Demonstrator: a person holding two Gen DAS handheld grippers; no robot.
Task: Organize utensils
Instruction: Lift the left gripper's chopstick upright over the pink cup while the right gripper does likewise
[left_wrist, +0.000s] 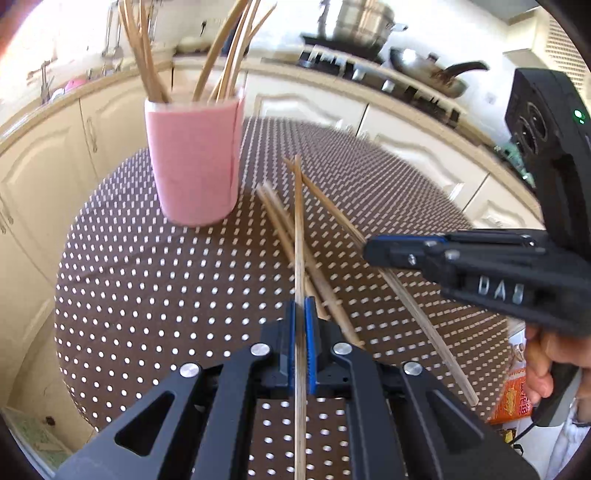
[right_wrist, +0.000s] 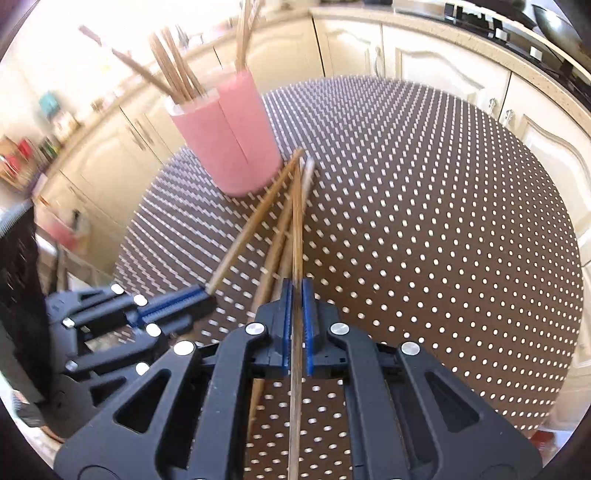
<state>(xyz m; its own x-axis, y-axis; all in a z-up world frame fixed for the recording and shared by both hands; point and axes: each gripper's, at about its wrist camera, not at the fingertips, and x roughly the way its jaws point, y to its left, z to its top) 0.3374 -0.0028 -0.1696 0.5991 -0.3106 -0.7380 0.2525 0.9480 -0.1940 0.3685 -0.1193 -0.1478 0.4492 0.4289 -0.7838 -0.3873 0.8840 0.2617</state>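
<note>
A pink cup (left_wrist: 195, 162) (right_wrist: 236, 136) holding several wooden chopsticks stands on a round table with a brown polka-dot cloth (left_wrist: 166, 277) (right_wrist: 424, 221). My left gripper (left_wrist: 301, 306) (right_wrist: 208, 293) is shut on one chopstick (left_wrist: 298, 221) (right_wrist: 258, 218), which points toward the cup. My right gripper (right_wrist: 296, 288) (left_wrist: 369, 248) is shut on another chopstick (right_wrist: 296, 221) (left_wrist: 421, 325). Both held sticks cross near their far tips, to the right of the cup. Two loose chopsticks (left_wrist: 282, 221) (right_wrist: 275, 243) lie on the cloth beneath them.
Cream kitchen cabinets (left_wrist: 306, 103) (right_wrist: 436, 62) ring the table. A steel pot (left_wrist: 362, 26) and a frying pan (left_wrist: 436, 74) sit on the stove behind. A person's hand (left_wrist: 543, 365) grips the right tool, with an orange package (left_wrist: 513, 395) below the table edge.
</note>
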